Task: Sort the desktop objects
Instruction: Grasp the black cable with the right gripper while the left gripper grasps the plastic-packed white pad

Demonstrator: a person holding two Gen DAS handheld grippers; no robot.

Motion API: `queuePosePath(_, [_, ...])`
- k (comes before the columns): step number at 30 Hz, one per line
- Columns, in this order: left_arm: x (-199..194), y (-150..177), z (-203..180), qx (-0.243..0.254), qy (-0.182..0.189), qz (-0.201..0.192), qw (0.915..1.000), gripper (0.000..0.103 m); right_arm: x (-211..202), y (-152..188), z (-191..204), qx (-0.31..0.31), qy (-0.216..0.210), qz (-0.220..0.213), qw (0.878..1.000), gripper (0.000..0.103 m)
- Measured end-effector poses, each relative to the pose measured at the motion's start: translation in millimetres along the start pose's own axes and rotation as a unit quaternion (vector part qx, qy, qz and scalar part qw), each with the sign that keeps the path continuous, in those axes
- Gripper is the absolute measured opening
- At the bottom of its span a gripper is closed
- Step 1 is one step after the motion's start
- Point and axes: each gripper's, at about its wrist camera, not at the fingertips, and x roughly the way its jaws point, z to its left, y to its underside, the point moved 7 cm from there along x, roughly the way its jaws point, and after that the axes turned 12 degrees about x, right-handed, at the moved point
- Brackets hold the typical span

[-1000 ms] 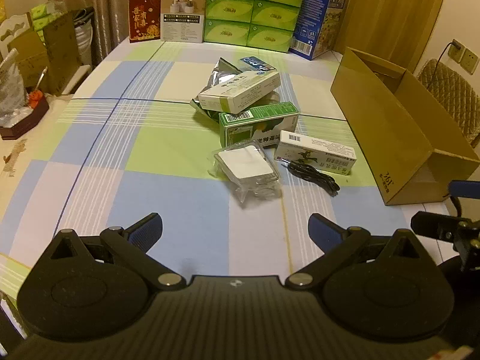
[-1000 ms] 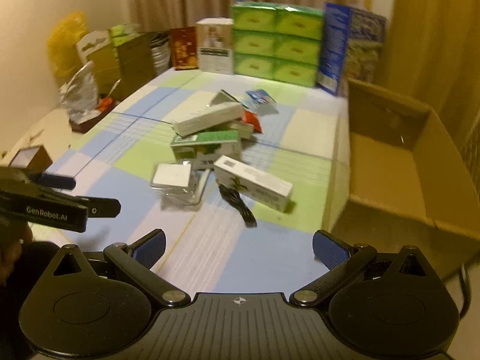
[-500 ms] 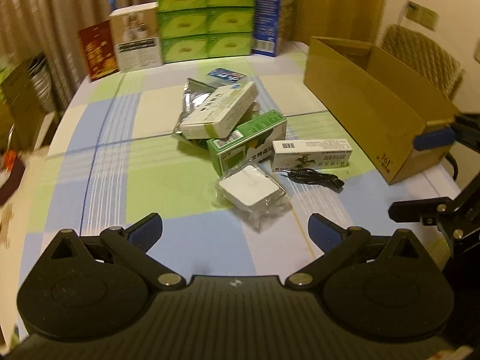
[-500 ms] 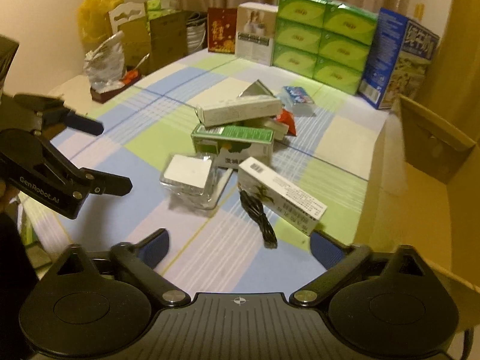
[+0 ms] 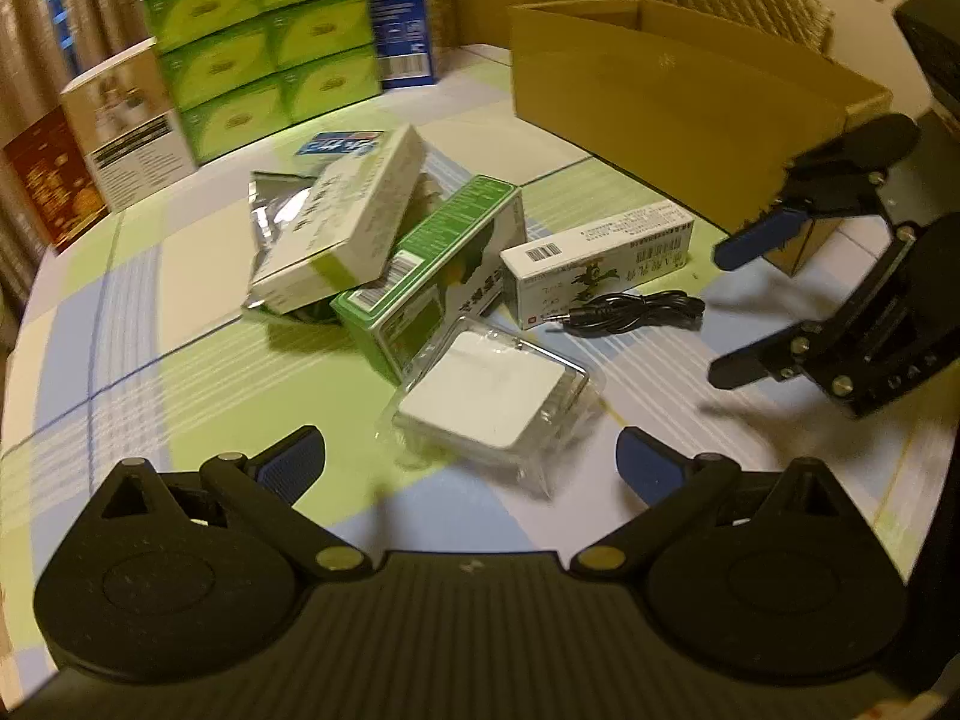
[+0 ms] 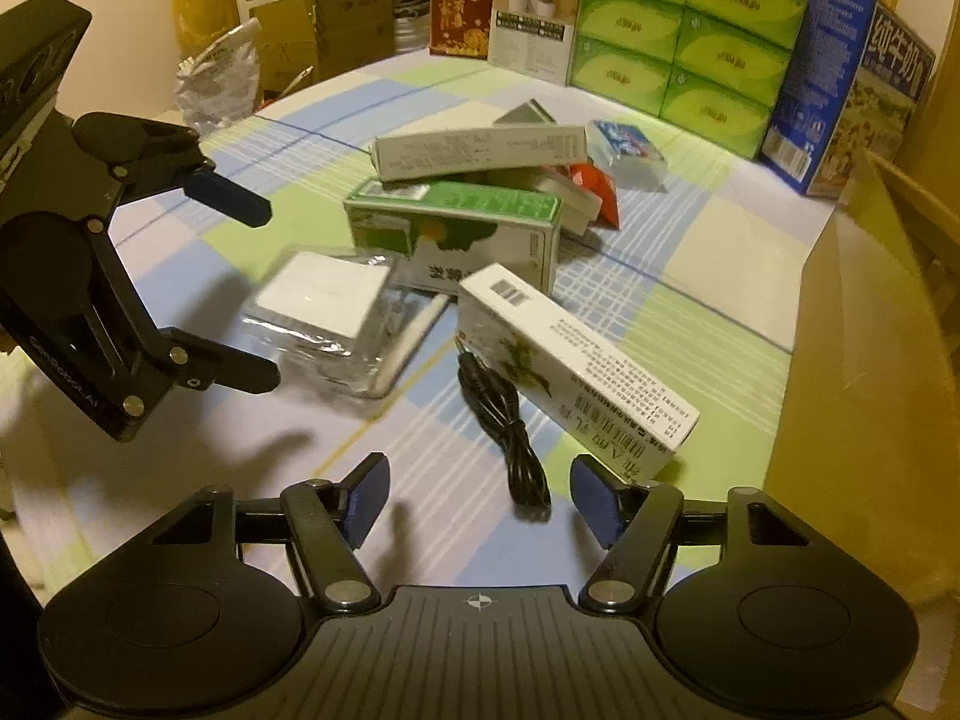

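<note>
In the left wrist view, a checked tablecloth [image 5: 180, 372] is seen beyond the left gripper [image 5: 471, 459], whose jaws are spread with nothing clasped, a clear-packed white item [image 5: 489, 399] lying just ahead between them, a black cable [image 5: 636, 312] and a pile of boxes [image 5: 420, 252] farther ahead, and a cardboard box [image 5: 678, 114] ahead to the right, its inside hidden. In the right wrist view, the right gripper [image 6: 477, 501] is angled down at the cloth, its jaws closing on nothing yet, the cable's end [image 6: 528, 489] lying between them and a long white box [image 6: 576, 372] just ahead to the right.
</note>
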Motion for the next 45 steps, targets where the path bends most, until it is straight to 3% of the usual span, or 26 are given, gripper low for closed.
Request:
queuePosePath(10, [36.3, -4.1, 3.6, 0.005, 0.047, 0.001, 0.9989, 0.098, 23.2, -11.8, -13.0, 0.004, 0.0, 0.008, 1.0, 0.045])
queuePosePath(13, [40.7, -8.9, 1.9, 0.014, 0.058, -0.004, 0.9982, 0.096, 26.0, -16.1, -13.0, 0.01, -0.006, 0.007, 1.0, 0.035])
queuePosePath(17, [48.2, -9.6, 2.5, 0.003, 0.074, 0.001, 0.9972, 0.091, 25.7, -16.6, -9.6, 0.012, -0.008, 0.009, 1.0, 0.014])
queuePosePath(19, [50.3, -9.4, 1.4, 0.004, 0.077, 0.003, 0.997, 0.089, 24.5, -14.8, -7.9, 0.014, -0.005, 0.01, 1.0, 0.012])
queuePosePath(29, [47.0, -13.6, -3.7, -0.026, 0.076, 0.007, 0.9967, 0.07, 5.6, 5.3, -8.5, 0.042, 0.005, 0.021, 0.999, 0.011])
queuePosePath(34, [36.7, -10.6, -16.3, -0.028, 0.074, 0.017, 0.9967, 0.07, 2.5, 10.6, -2.9, 0.025, 0.013, 0.013, 1.0, 0.013])
queuePosePath(37, [33.8, -8.3, -21.4, -0.016, 0.065, 0.016, 0.9976, 0.072, 5.1, 8.2, -4.1, 0.017, 0.025, 0.006, 1.0, 0.033])
queuePosePath(38, [34.3, -8.9, -21.7, -0.013, 0.063, 0.015, 0.9978, 0.074, 6.3, 7.5, -4.9, 0.017, 0.025, 0.006, 1.0, 0.044])
queuePosePath(45, [36.0, -19.7, -16.7, -0.018, 0.061, -0.01, 0.9979, 0.075, 9.2, 6.6, -5.1, 0.032, 0.007, 0.013, 0.999, 0.041])
